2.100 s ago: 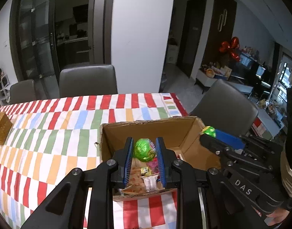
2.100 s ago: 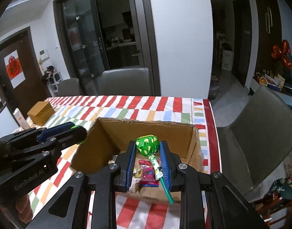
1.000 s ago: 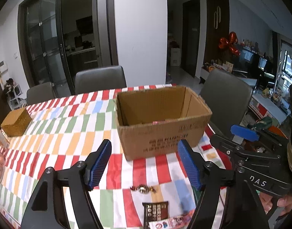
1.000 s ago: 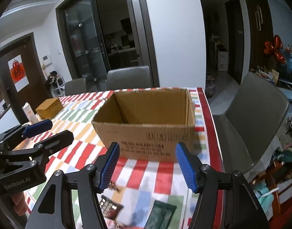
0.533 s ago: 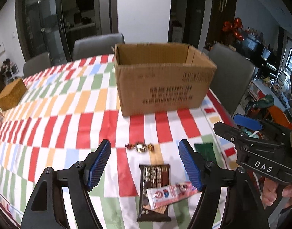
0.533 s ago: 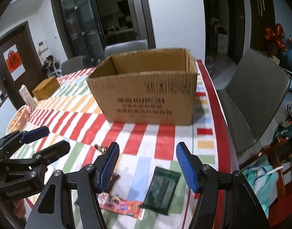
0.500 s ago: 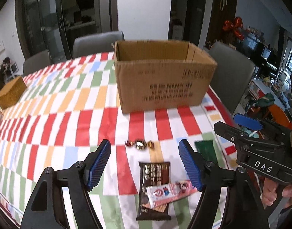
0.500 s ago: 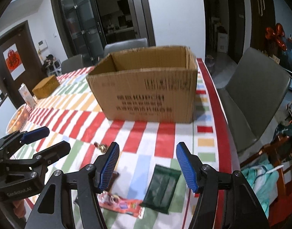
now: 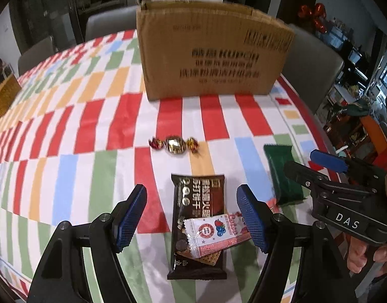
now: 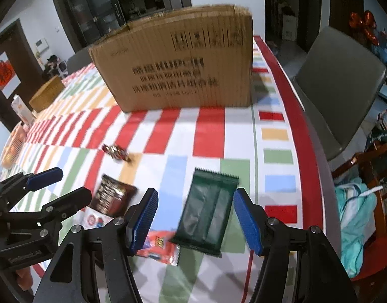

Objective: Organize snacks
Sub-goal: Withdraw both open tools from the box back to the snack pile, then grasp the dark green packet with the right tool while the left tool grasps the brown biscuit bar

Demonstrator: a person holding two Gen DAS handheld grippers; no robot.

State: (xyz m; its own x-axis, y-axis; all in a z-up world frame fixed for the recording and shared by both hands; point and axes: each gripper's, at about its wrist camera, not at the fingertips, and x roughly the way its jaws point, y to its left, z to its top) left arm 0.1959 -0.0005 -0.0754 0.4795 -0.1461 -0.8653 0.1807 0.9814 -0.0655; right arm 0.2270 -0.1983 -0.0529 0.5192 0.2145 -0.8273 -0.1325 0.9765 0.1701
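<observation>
- Now the left gripper [image 9: 192,216] hangs low over the table with its blue jaws spread wide and nothing between the pads; it holds nothing.
- Right under that gap lies the dark biscuit packet [image 9: 197,217], flat on the cloth, long side running away from the camera.
- Across the biscuit packet's near half lies a pink-and-white sachet [image 9: 216,234], slanting off to the right, its far end just beside the right-hand pad.
- Over on the other side, the right gripper [image 10: 196,218] is just as wide open, empty too, hovering above the dark green packet [image 10: 207,213].
- That green packet sits flat between the two blue pads in the right wrist view, touching neither; its near corner overlaps the red end of the sachet [image 10: 159,248].
- Further out, a gold candy with red twisted ends [image 9: 173,145] rests alone on the cloth, between the packets and the box.
- Beyond it stands the cardboard box [image 9: 213,50], upright near the table's right edge, printed side facing us; what is inside is hidden from here.
- All of this rests on the striped tablecloth [image 9: 67,126] of red, green, blue and orange blocks.
- At the far left a small woven box [image 10: 45,96] sits well apart from the snacks.
- Grey chairs [image 10: 337,80] stand around the table.
</observation>
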